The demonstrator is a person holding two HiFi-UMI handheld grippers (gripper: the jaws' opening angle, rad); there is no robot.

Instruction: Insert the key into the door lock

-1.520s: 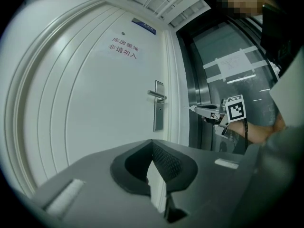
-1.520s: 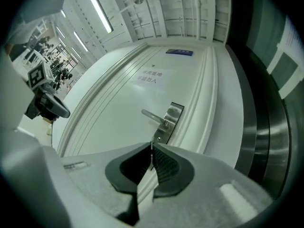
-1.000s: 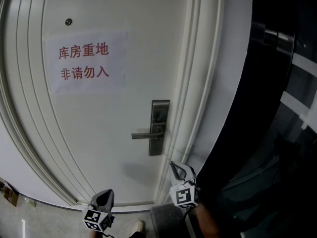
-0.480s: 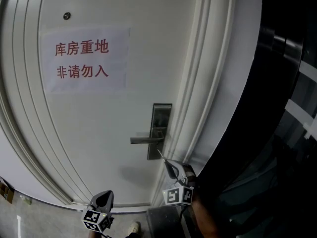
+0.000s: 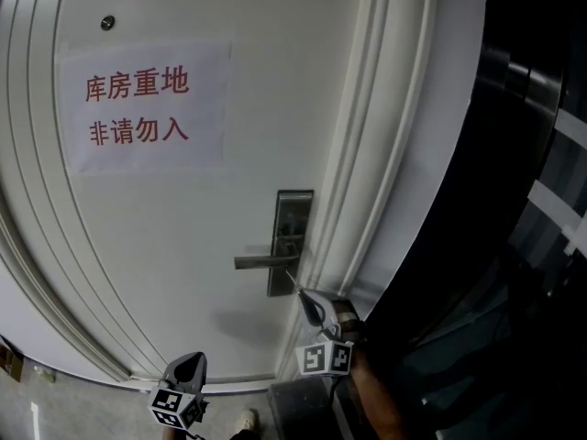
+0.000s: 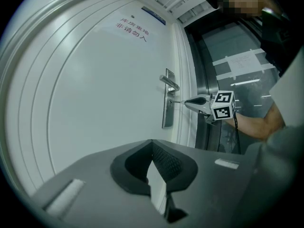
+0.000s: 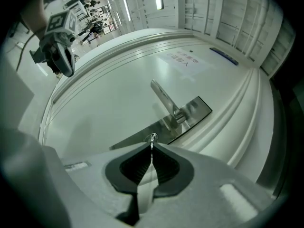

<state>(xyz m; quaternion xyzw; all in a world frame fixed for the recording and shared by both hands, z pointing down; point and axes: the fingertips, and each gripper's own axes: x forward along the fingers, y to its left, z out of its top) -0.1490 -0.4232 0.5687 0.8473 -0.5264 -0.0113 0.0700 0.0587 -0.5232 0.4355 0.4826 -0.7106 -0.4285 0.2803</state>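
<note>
Nearer the lock plate [image 5: 293, 211] than a second earlier, the right gripper [image 5: 304, 295], clamped on the key [image 7: 152, 145], probably needed its blade squared to the keyhole [image 7: 153, 137] before pushing.

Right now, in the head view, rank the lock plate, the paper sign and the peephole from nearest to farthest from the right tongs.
1. The lock plate, just above the right tongs, at the right edge of the door.
2. The paper sign, up and to the left.
3. The peephole, above the sign's upper left part, highest of the three.
</note>
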